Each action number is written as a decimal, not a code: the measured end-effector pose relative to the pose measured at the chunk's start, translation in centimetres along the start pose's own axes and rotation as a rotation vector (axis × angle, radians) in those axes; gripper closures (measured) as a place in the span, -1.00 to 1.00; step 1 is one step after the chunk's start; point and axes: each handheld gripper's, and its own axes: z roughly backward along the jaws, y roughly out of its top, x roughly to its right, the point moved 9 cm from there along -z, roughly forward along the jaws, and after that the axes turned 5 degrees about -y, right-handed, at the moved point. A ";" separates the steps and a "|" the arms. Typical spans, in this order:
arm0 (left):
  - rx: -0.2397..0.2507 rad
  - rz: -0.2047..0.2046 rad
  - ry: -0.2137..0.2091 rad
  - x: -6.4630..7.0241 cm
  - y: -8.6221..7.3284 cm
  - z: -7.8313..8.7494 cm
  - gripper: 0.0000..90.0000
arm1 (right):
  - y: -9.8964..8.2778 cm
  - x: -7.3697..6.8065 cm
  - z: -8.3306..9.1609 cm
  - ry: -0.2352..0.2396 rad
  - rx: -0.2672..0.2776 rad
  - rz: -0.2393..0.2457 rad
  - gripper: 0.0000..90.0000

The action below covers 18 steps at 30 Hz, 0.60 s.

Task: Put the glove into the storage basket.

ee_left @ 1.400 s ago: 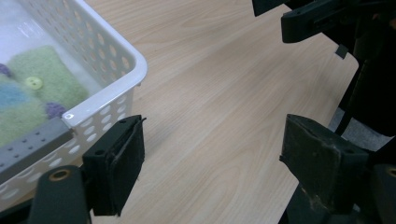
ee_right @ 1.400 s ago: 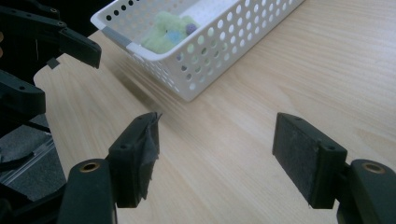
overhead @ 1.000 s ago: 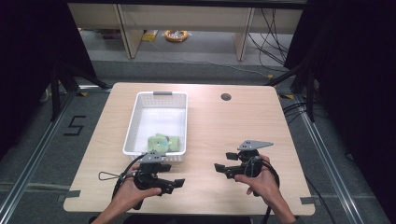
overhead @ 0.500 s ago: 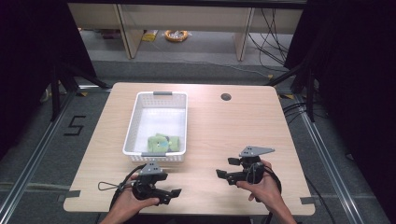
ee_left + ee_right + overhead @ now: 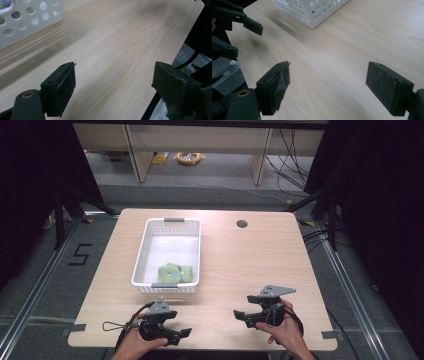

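A white perforated basket (image 5: 145,251) stands left of the table's middle, with green soft items (image 5: 174,273) at its near end. My left gripper (image 5: 181,325) rests low near the front edge, below the basket. Its jaws point right and stand open with nothing between them (image 5: 115,82). My right gripper (image 5: 242,307) is held near the front right, jaws pointing left. It is open too, with bare wood between its pads (image 5: 328,80). The basket's corner (image 5: 25,20) shows in the left gripper view. The right gripper view takes in the basket (image 5: 312,10) and the left gripper (image 5: 237,22).
The light wooden table (image 5: 240,265) has a round cable hole (image 5: 242,224) at the back right. Its front edge lies just under both hands. Dark curtains flank the table, and metal rails run along the floor on both sides.
Both hands have drawn back toward the table's front edge. The left gripper has moved away from the basket's near end. Both stay open.
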 end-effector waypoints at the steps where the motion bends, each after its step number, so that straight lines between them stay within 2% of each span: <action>1: -0.003 0.001 0.004 0.0 -0.1 0.1 -0.59 | -0.2 0.0 0.1 -0.023 0.000 -0.011 -0.56; 2: -0.003 0.001 0.004 0.0 -0.1 0.1 -0.59 | -0.3 -0.2 0.0 -0.006 0.006 -0.008 -0.56; 3: -0.002 0.014 0.005 0.1 -0.2 0.1 -0.59 | -0.5 -0.1 0.0 -0.010 0.009 0.011 -0.56; 4: -0.015 -0.017 0.012 -0.1 -0.4 0.3 -0.59 | -0.7 -0.3 0.2 -0.015 -0.009 -0.011 -0.56; 5: -0.009 -0.014 0.011 -0.1 -0.4 0.3 -0.59 | -0.9 -0.3 0.3 -0.022 -0.010 -0.008 -0.56; 6: 0.000 -0.003 0.003 0.1 -0.5 0.3 -0.59 | -0.9 -0.2 0.2 -0.009 0.000 0.008 -0.56; 7: 0.007 -0.001 0.005 0.1 -0.5 0.3 -0.59 | -1.1 -0.1 0.4 -0.027 -0.003 0.010 -0.56; 8: 0.007 -0.001 0.006 0.1 -0.5 0.4 -0.59 | -1.3 -0.3 0.4 -0.016 -0.011 0.005 -0.57; 10: -0.007 -0.008 0.015 0.0 -0.8 0.5 -0.59 | -1.7 -0.4 0.5 -0.026 -0.012 -0.012 -0.57; 11: -0.006 -0.009 0.017 0.0 -0.8 0.5 -0.59 | -1.8 -0.2 0.6 -0.035 -0.012 0.007 -0.58; 12: -0.009 -0.011 0.015 0.1 -0.9 0.5 -0.59 | -2.0 -0.5 0.6 -0.023 -0.015 -0.018 -0.58; 13: -0.009 -0.011 0.015 0.1 -0.9 0.5 -0.59 | -2.0 -0.5 0.6 -0.023 -0.015 -0.018 -0.58; 14: -0.001 -0.006 0.017 0.1 -1.0 0.4 -0.60 | -2.3 -0.1 0.7 -0.037 -0.015 0.011 -0.59; 16: -0.005 -0.003 0.018 0.2 -1.1 0.4 -0.60 | -2.6 -0.1 0.8 -0.030 -0.023 0.026 -0.59; 17: -0.035 -0.021 0.029 -0.1 -1.4 0.5 -0.60 | -2.7 -0.2 0.8 -0.044 -0.025 0.014 -0.59; 18: -0.013 -0.002 0.021 0.3 -1.3 0.3 -0.60 | -2.8 -0.3 0.9 -0.058 -0.027 0.001 -0.61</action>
